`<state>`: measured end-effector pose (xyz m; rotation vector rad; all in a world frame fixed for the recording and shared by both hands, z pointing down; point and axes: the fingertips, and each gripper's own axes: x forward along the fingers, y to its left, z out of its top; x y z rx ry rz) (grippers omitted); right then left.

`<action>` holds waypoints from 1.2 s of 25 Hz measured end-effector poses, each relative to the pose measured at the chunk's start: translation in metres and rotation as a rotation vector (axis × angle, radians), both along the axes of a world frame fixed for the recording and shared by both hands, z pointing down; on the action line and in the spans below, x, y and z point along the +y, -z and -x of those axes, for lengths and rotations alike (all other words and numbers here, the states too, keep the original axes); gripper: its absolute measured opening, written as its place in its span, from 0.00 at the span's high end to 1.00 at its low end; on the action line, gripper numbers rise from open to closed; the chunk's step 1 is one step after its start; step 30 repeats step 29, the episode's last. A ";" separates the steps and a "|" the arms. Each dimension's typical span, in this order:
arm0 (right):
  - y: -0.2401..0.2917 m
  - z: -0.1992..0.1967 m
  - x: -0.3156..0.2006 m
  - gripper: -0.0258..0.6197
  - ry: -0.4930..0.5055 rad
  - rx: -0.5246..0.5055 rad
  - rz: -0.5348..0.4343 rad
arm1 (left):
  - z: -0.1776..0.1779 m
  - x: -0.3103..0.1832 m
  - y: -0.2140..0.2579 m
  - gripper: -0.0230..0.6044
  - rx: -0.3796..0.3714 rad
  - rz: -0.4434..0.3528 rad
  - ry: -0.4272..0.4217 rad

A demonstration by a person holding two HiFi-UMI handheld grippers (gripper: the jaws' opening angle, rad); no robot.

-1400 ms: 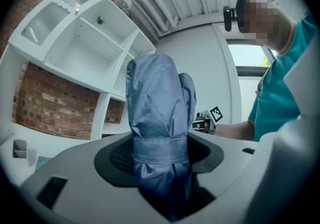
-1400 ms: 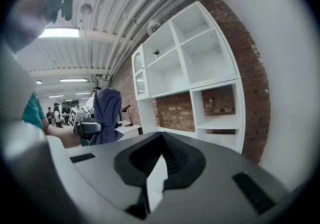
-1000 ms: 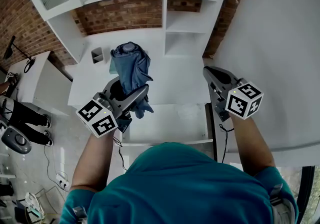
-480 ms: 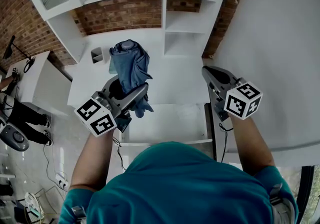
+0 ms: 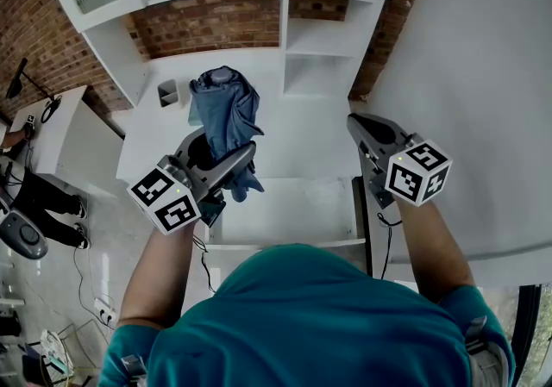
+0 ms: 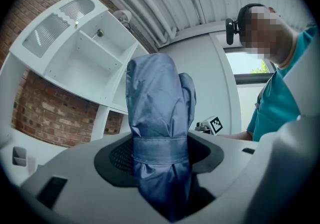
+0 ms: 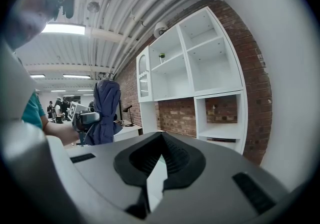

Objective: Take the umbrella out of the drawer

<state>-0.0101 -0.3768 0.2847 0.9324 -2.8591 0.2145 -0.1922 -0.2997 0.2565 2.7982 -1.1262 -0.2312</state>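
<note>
Hardly anything has changed in the last second: your left tongs (image 5: 220,152) have kept their place, and the top of the umbrella (image 5: 226,114) has only drifted a touch further from the open drawer (image 5: 293,209). The left tongs are closed around the folded blue umbrella, with the pads pressing on it at its strap. The fabric stands up past the pads and its lower end hangs down behind them.

The umbrella is fully out of the drawer. It is held in the air above the drawer's far left corner and over the white counter (image 5: 319,135) that runs just beyond the drawer. The drawer is pulled out towards you, and its white inside is bare where it shows.

Your right tongs (image 5: 354,122) hang over the drawer's far right corner, well apart from the umbrella. They are drawn in to a narrow slit with nothing between them.
</note>
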 end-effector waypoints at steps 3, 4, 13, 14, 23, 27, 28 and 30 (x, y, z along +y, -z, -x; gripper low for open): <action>0.001 0.000 -0.001 0.93 -0.001 0.005 -0.002 | 0.000 0.000 0.000 0.53 0.001 0.005 0.001; 0.001 0.000 -0.001 0.93 -0.001 0.006 -0.002 | 0.000 0.000 0.000 0.53 0.001 0.006 0.002; -0.004 0.000 0.001 0.93 0.007 0.017 0.003 | 0.002 0.000 -0.005 0.53 0.006 0.021 0.011; -0.004 0.001 0.001 0.93 0.007 0.019 0.003 | 0.002 0.000 -0.005 0.53 0.006 0.021 0.010; -0.006 0.002 0.001 0.93 0.011 0.019 0.009 | 0.001 0.001 -0.005 0.53 0.006 0.018 0.010; -0.007 0.002 0.002 0.93 0.010 0.021 0.012 | 0.001 0.001 -0.005 0.53 0.008 0.019 0.010; -0.008 0.002 0.002 0.93 0.010 0.021 0.013 | 0.002 0.001 -0.005 0.53 0.009 0.019 0.011; -0.008 0.002 0.002 0.93 0.010 0.021 0.013 | 0.002 0.001 -0.005 0.53 0.010 0.019 0.011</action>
